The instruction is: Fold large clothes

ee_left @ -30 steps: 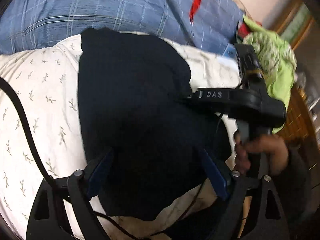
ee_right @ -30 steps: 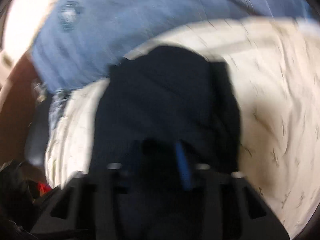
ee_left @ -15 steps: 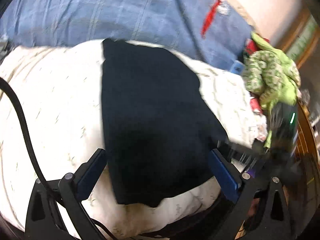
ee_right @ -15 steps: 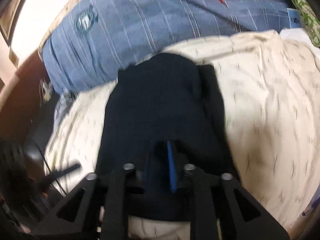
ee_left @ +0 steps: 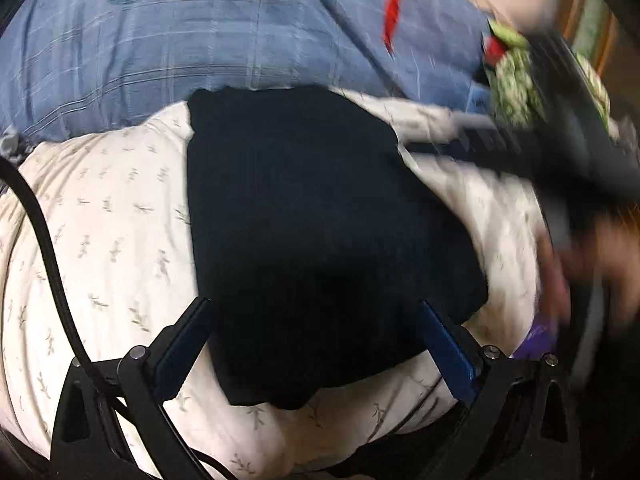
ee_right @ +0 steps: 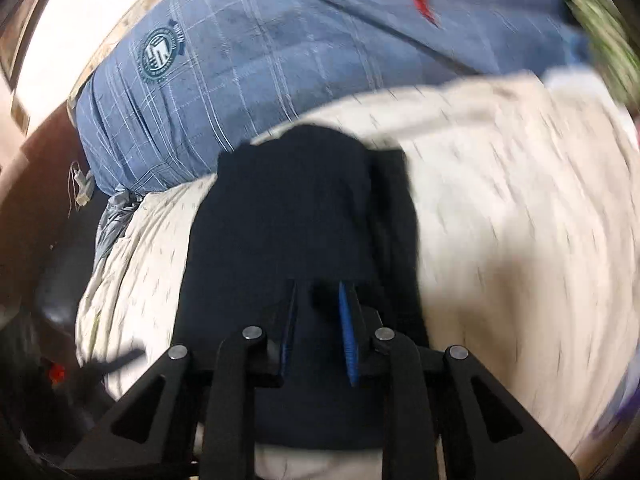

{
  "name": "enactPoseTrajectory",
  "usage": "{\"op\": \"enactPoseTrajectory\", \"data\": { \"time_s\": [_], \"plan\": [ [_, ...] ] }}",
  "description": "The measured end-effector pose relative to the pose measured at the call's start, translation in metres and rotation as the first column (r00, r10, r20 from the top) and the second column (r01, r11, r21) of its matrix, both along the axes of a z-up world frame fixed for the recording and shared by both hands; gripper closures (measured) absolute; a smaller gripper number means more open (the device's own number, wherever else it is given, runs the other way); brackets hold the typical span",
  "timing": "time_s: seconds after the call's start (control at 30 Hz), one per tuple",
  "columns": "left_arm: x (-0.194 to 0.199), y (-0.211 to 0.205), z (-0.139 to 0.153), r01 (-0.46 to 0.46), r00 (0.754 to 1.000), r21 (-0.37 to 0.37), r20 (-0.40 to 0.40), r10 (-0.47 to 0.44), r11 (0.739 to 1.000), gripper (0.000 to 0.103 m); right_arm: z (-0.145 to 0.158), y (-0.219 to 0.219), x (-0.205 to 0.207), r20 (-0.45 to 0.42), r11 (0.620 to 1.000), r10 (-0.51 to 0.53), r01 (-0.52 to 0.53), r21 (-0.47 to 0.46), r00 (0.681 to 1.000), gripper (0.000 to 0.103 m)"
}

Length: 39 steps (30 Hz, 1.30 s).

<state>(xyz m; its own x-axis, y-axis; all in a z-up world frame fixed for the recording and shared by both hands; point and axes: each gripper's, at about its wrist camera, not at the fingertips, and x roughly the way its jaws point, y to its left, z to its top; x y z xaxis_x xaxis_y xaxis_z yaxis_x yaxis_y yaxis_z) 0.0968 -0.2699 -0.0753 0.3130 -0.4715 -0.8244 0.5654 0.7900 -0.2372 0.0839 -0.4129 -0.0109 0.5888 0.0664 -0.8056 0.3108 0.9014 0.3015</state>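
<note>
A: Where's the folded black cloth garment?
B: Flat on the cream leaf-print bedsheet, blue checked pillow at 12 o'clock.
A: The 2 tools?
B: Left tool gapes wide, empty. Right tool slightly parted above the garment, gripping nothing.

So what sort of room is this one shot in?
Most likely a bedroom. A dark folded garment lies on a cream quilt with a small leaf print, a big blue checked pillow sits behind it, and what looks like a wooden frame shows at the wall.
</note>
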Motion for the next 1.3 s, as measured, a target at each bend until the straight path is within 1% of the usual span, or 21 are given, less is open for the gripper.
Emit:
{"op": "enactPoseTrajectory", "data": {
  "time_s": [0.07,0.13,0.27,0.3,0.37,0.47,0.5,0.53,0.67,0.7,0.77,0.83,0.9,0.97,1.03,1.1,1.13,1.17,1.2,1.27,1.3],
  "plan": [
    [0.000,-0.004,-0.011,0.003,1.000,0.013,-0.027,-0.003,1.000,0.003,-0.005,-0.003,0.042,-0.011,0.997,0.057,-0.056,0.043,0.998,0.081],
    [-0.002,-0.009,-0.015,0.010,1.000,0.041,-0.003,-0.010,0.999,0.003,-0.019,-0.012,0.075,-0.051,0.996,0.077,-0.075,0.044,0.996,0.081],
    [0.001,-0.017,-0.016,0.034,0.999,0.086,0.018,-0.036,0.996,0.003,-0.063,-0.033,0.109,-0.179,0.995,0.069,-0.056,0.077,0.981,0.082],
    [0.001,-0.019,-0.015,0.038,0.999,0.091,0.023,-0.040,0.995,0.002,-0.072,-0.037,0.116,-0.214,0.998,0.055,-0.048,0.039,0.975,0.085],
    [0.000,-0.021,-0.014,0.040,0.999,0.101,0.028,-0.043,0.994,0.002,-0.075,-0.047,0.122,-0.213,1.000,0.021,-0.021,0.004,0.977,0.089],
    [0.001,-0.017,-0.014,0.040,0.998,0.122,0.036,-0.045,0.992,0.002,-0.073,-0.067,0.127,-0.226,0.997,-0.069,0.060,-0.048,0.972,0.089],
    [0.002,-0.016,-0.015,0.037,0.999,0.123,0.031,-0.041,0.992,0.002,-0.071,-0.071,0.127,-0.234,0.994,-0.093,0.079,-0.071,0.968,0.086],
    [0.003,-0.013,-0.015,0.033,0.999,0.120,0.027,-0.036,0.992,0.002,-0.067,-0.072,0.124,-0.236,0.990,-0.113,0.089,-0.108,0.965,0.082],
    [0.008,-0.004,-0.013,-0.001,1.000,0.092,0.003,0.001,0.996,0.002,-0.034,-0.059,0.093,-0.128,0.988,-0.072,0.053,-0.144,0.989,0.082],
    [0.009,-0.003,-0.011,-0.005,1.000,0.085,0.003,0.005,0.996,0.002,-0.023,-0.053,0.078,-0.094,0.988,-0.063,0.049,-0.146,0.994,0.082],
    [0.009,0.000,-0.007,-0.019,1.000,0.069,0.004,0.018,0.997,0.002,-0.009,-0.040,0.053,-0.061,0.990,-0.054,0.045,-0.137,0.997,0.081],
    [0.007,0.004,-0.002,-0.024,1.000,0.053,0.008,0.023,0.998,0.002,-0.004,-0.024,0.030,-0.033,0.994,-0.024,0.020,-0.105,0.999,0.080],
    [0.003,0.007,0.004,-0.032,0.999,0.044,0.021,0.031,0.999,0.002,-0.005,-0.006,0.007,-0.038,0.995,-0.006,0.002,-0.097,0.999,0.080],
    [0.000,0.013,0.006,-0.043,0.999,0.030,0.022,0.042,0.999,0.002,-0.014,0.004,-0.011,-0.056,0.997,-0.012,0.008,-0.071,0.998,0.080],
    [-0.003,0.019,0.009,-0.064,0.998,0.014,0.020,0.063,0.998,0.002,-0.033,0.004,-0.026,-0.090,0.999,-0.030,0.027,-0.040,0.996,0.079],
    [-0.001,0.023,0.009,-0.072,0.997,0.015,0.015,0.072,0.997,0.002,-0.057,-0.001,-0.032,-0.165,0.995,-0.058,0.045,-0.086,0.985,0.078],
    [-0.003,0.024,0.009,-0.075,0.997,0.016,0.015,0.075,0.997,0.002,-0.066,-0.006,-0.035,-0.168,0.993,-0.077,0.060,-0.103,0.983,0.061],
    [-0.004,0.026,0.010,-0.079,0.997,0.018,0.015,0.079,0.997,0.002,-0.069,-0.014,-0.040,-0.160,0.990,-0.112,0.096,-0.102,0.981,0.050],
    [-0.005,0.028,0.011,-0.084,0.996,0.019,0.017,0.084,0.996,0.002,-0.069,-0.023,-0.045,-0.159,0.987,-0.148,0.135,-0.088,0.976,0.043],
    [-0.002,0.033,0.014,-0.097,0.995,0.013,0.024,0.096,0.995,0.002,-0.059,-0.033,-0.057,-0.154,0.971,-0.231,0.217,-0.103,0.961,0.047],
    [-0.002,0.034,0.015,-0.105,0.994,0.009,0.026,0.104,0.994,0.002,-0.050,-0.032,-0.064,-0.121,0.972,-0.227,0.217,-0.090,0.966,0.051]
  ]
}}
